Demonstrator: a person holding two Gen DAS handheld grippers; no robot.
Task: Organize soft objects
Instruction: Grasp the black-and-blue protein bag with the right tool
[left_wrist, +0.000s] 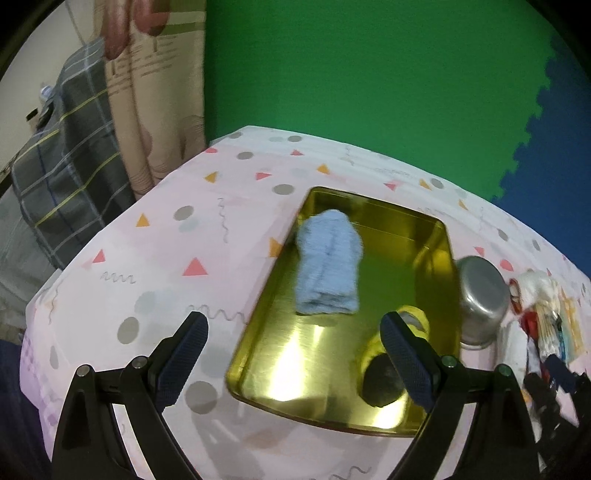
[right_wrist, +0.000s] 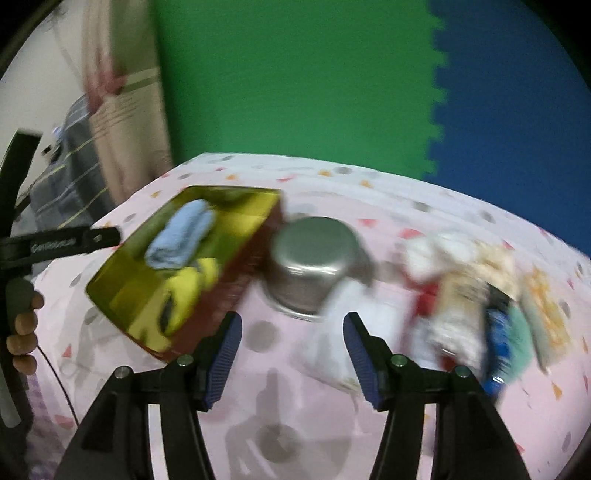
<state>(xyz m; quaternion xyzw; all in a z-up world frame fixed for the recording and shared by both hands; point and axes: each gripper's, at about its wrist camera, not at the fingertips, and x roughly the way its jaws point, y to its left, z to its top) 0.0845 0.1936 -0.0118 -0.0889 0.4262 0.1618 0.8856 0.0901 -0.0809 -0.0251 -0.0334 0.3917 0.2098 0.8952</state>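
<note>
— Stowed so far? Blue rolled towel (left_wrist: 327, 264) and yellow-black bundle (left_wrist: 391, 362) inside gold tin (left_wrist: 258, 343).

— Remaining? Heap of mixed cloths (right_wrist: 476, 291) right of tin, past upturned steel pot (right_wrist: 314, 264); blurred, so count uncertain.

— Grippers? Left gripper (left_wrist: 295, 363) spread wide over tin, empty. Right gripper (right_wrist: 291, 363) part-open, nothing between pads.

One marking shows: pale lettering on the black bar (right_wrist: 59, 242) at nine o'clock in the right wrist view. It is too blurred to read. Nothing else carries writing.
</note>
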